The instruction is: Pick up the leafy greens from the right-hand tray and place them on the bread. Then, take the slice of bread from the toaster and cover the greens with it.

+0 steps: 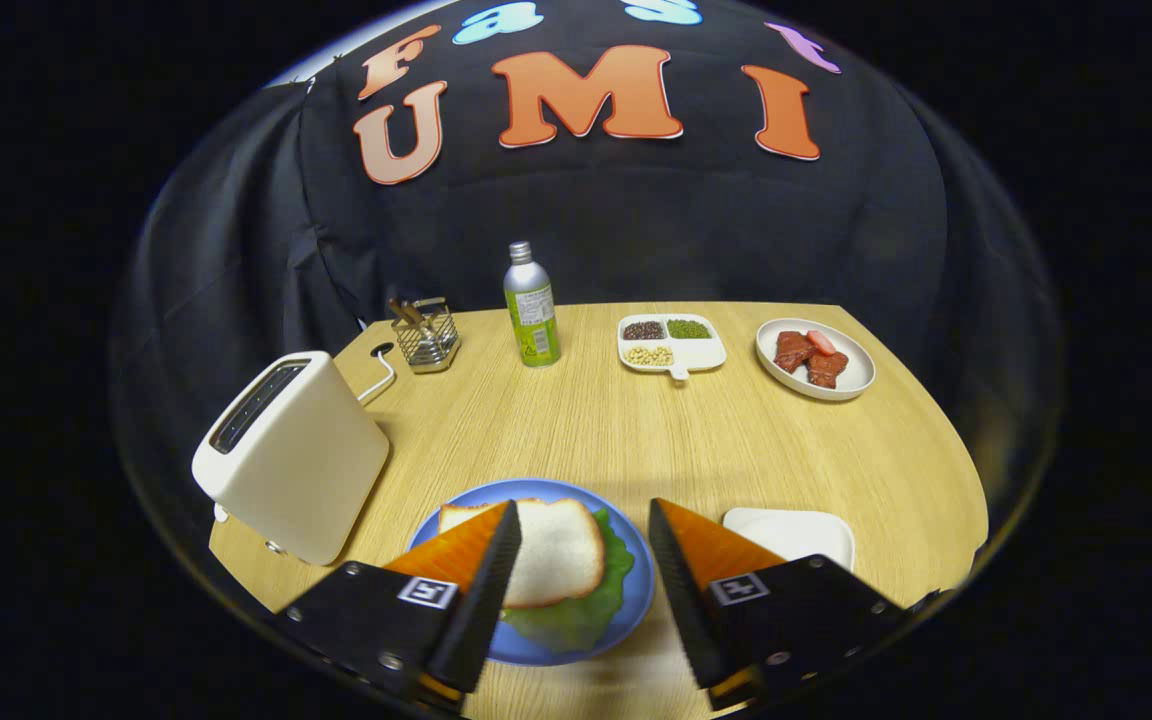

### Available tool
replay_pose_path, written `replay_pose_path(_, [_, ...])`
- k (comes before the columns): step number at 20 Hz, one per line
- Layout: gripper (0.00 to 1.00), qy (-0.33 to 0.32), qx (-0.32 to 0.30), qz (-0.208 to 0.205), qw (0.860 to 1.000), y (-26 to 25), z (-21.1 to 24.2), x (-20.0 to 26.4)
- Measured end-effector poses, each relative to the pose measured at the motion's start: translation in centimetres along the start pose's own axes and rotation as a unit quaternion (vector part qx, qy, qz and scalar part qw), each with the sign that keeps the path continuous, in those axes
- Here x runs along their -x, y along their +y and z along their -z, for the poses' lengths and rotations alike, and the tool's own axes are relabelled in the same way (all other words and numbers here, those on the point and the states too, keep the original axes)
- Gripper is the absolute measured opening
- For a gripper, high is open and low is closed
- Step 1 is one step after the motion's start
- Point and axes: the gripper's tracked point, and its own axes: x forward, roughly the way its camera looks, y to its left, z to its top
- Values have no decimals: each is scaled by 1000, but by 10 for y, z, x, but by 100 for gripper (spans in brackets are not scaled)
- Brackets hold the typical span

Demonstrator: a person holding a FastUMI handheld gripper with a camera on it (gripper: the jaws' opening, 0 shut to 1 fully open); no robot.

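A wooden table spread across the booth, with a cream toaster standing at its left side, its slot facing up. Just ahead of the gripper lay a blue plate, and on it the slice of bread sat on top of the leafy greens, whose ruffled edges stuck out past the crust on the right and near sides. The gripper's fingers were spread apart and held nothing; they hovered above the plate, the left one overlapping the bread's left edge in the view, the right one clear of it. Beside the plate to the right rested an empty white tray, partly hidden by the right finger. Along the far edge of the table stood a white plate carrying pieces of red meat, a divided white dish with three kinds of beans, a green-labelled bottle with a silver cap, and a small wire basket near the toaster's cord.
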Motion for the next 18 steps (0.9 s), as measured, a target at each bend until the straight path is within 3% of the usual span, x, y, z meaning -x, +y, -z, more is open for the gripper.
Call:
replay_pose_path(2, [98, -12, 10, 10, 1000, -14, -14, 7])
replay_pose_path(13, [98, -140, 45, 63, 987, -103, -125, 89])
replay_pose_path(18, [98, -198, 37, 66, 977, -134, -158, 126])
